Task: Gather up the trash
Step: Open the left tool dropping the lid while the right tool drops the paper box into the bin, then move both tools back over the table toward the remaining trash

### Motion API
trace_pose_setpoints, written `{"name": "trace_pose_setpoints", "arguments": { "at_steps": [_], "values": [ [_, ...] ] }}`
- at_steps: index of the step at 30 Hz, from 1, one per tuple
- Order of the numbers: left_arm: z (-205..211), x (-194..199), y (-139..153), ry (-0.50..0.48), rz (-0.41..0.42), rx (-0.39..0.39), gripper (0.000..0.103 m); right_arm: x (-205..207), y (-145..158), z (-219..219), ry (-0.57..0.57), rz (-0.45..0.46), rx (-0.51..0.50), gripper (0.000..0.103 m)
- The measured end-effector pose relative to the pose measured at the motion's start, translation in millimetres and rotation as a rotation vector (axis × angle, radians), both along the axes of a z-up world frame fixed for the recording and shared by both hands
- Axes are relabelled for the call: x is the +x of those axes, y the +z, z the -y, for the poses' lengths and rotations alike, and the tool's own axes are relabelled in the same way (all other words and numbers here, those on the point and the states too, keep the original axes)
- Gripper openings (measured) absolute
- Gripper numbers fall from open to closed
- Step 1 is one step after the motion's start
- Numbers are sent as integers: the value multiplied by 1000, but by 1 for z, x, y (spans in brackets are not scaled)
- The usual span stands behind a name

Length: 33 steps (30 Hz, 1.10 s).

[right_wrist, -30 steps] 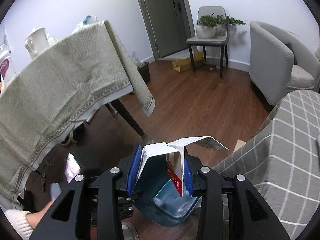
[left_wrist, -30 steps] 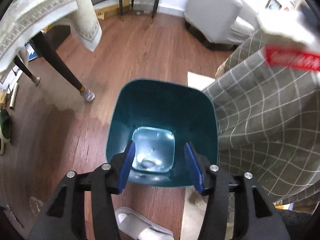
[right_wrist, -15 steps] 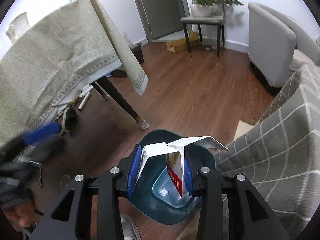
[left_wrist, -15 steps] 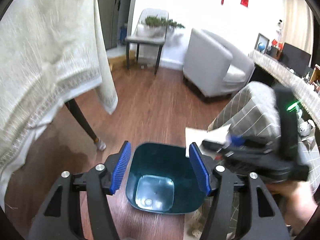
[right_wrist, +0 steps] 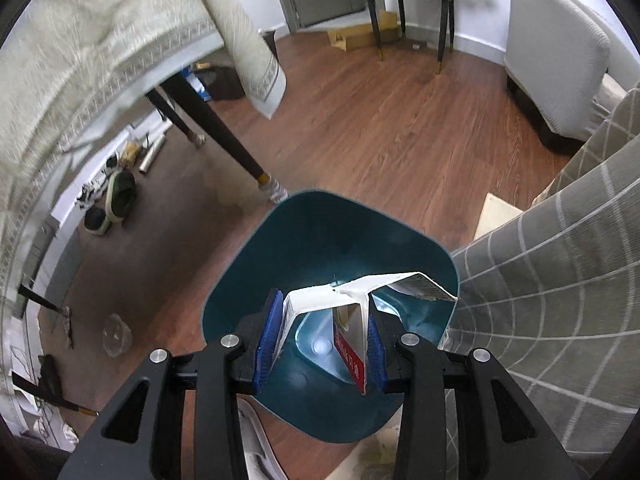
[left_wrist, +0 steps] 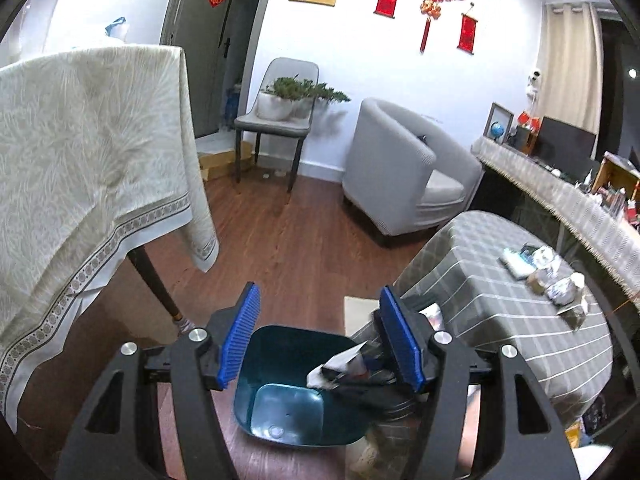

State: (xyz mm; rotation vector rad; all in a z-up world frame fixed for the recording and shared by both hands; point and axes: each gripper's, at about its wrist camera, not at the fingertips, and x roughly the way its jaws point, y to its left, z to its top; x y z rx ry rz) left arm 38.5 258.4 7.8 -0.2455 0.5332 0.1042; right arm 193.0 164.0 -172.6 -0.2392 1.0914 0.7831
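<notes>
carton [right_wrist: 352, 320] first: it is a flattened, torn-open white paper box with a red panel bearing white print on one side, and a loose flap [right_wrist: 416, 284] with fine print that sticks out to the right. its top folds into a white ridge that spans the gap between your right gripper's [right_wrist: 320, 334] blue pads [right_wrist: 268, 332].

your right gripper has the carton pinched: the pads press on its two side walls, jaws narrowed to the carton's width. the carton hangs directly over the mouth of the teal bin [right_wrist: 240, 280], with the bin's pale bottom showing through the hollow of the box. the flap reaches out as far as the bin's right rim. the gripper points steeply down into the bin.

from the left wrist view, you see the bin [left_wrist: 288, 344] on the wood floor [left_wrist: 296, 248], just beside the checked cloth [left_wrist: 500, 300]. the carton [left_wrist: 340, 364] pokes in over the bin's right rim, with the dark body of the right gripper behind it, partly hidden by your left finger.

your left gripper [left_wrist: 320, 344] holds nothing; its jaws stand wide apart and frame the bin from above, not touching it.

more trash [left_wrist: 560, 284], crumpled wrappers and packets, lies on top of the checked cloth to the right, well apart from both grippers. the cream tablecloth [left_wrist: 80, 160] hangs at the left, and an object lies at the bottom of the bin, too small to tell what.
</notes>
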Motion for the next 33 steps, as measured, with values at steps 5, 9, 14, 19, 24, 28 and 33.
{"name": "trace_pose_setpoints", "arguments": {
  "at_steps": [5,9,14,19,24,28,33],
  "values": [
    [3,-4,9,-11,26,-22,66,-1,-22,-9,27,-39,-62,39],
    [6,-5,16,-13,47,-49,66,-4,-39,-14,50,-61,-112,41],
    [11,-6,24,-21,77,-55,66,-9,-49,-19,75,-56,-161,60],
    [14,-6,26,-25,81,-38,66,-11,-44,-15,77,-47,-147,67],
    [16,-8,31,-16,96,-33,66,-10,-24,-8,83,-28,-101,68],
    [20,-8,37,-14,105,-34,66,-10,9,-2,81,21,-43,68],
    [32,-10,52,-17,140,-9,66,-9,62,13,60,129,40,68]
  ]
}}
